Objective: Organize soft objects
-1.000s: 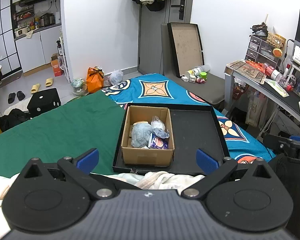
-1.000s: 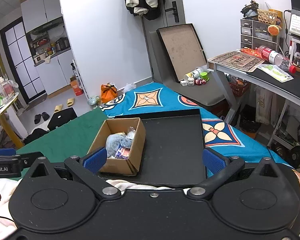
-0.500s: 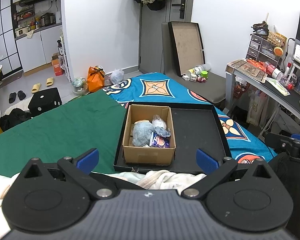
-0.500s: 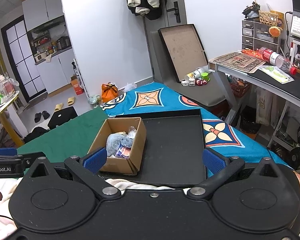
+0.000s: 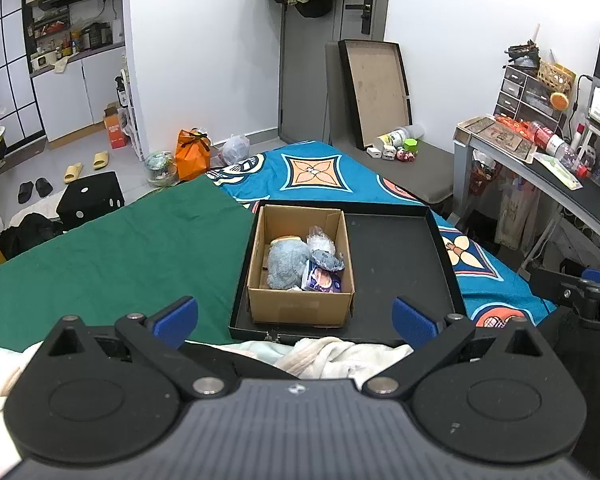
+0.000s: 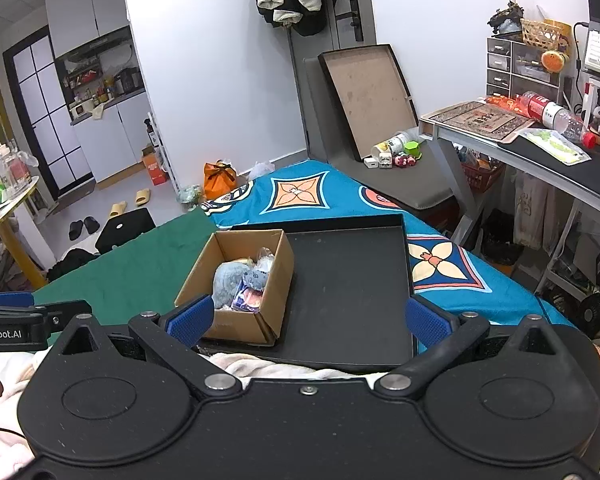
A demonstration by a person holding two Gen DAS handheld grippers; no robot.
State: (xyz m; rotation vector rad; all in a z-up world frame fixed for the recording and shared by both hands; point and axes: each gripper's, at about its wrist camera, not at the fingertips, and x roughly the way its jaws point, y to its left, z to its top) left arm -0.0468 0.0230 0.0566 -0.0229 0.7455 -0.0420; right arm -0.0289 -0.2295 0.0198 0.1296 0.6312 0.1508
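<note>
A cardboard box (image 5: 300, 304) stands in the left part of a black tray (image 5: 400, 264) on the bed. It holds a grey-blue plush toy (image 5: 286, 264), a plastic-wrapped item (image 5: 320, 242) and a small colourful packet (image 5: 322, 280). The box (image 6: 272, 276) and the plush (image 6: 230, 280) also show in the right wrist view. My left gripper (image 5: 296, 316) is open and empty, held back from the tray's near edge. My right gripper (image 6: 306, 318) is open and empty, likewise back from the tray (image 6: 348, 280). A pale towel or blanket (image 5: 340, 356) lies under both grippers.
A green cloth (image 5: 112, 256) covers the bed to the left, a blue patterned sheet (image 5: 320, 172) lies behind and to the right. A desk (image 6: 540, 148) with clutter stands at the right. A tray lid (image 5: 376, 88) leans on the far wall.
Both grippers have risen and tilted a little, so the box and tray sit slightly lower in view. Nothing was taken hold of or let go.
</note>
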